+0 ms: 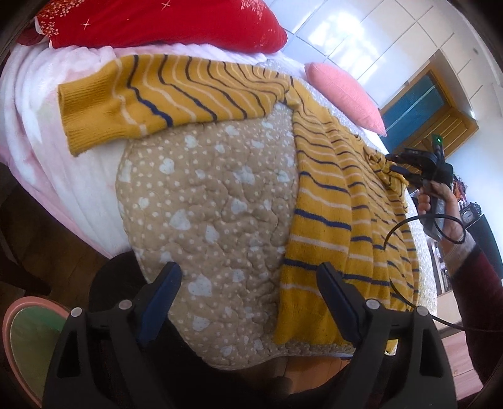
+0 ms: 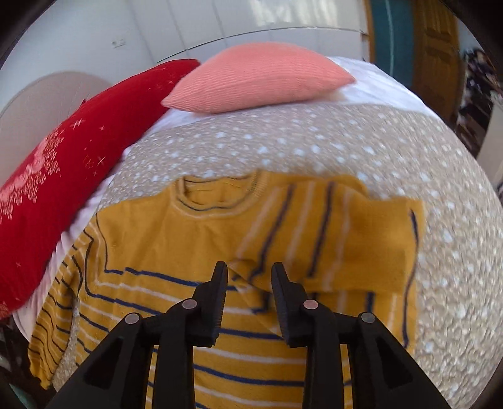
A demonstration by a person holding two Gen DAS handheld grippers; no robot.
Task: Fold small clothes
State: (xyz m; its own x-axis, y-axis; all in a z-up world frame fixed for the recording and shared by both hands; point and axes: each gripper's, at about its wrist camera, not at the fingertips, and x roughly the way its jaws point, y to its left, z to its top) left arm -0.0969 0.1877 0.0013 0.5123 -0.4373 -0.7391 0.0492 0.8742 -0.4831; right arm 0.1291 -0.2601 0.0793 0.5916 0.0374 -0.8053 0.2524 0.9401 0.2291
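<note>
A mustard sweater [image 1: 330, 201] with navy and white stripes lies on a beige dotted quilt [image 1: 204, 204]. One sleeve [image 1: 151, 97] stretches out to the left. My left gripper [image 1: 248, 283] is open and empty above the quilt by the sweater's hem. In the right wrist view the other sleeve [image 2: 342, 232] is folded across the sweater's chest [image 2: 151, 239]. My right gripper [image 2: 250, 280] hovers over it with its jaws partly open and holds nothing. The right gripper also shows in the left wrist view [image 1: 405, 170] at the sweater's far edge.
A red pillow [image 1: 163, 22] and a pink pillow [image 1: 345, 94] lie at the head of the bed. A pink blanket [image 1: 47, 126] covers the bed's left side. A wooden floor and a round stool [image 1: 28, 339] are below the bed's edge.
</note>
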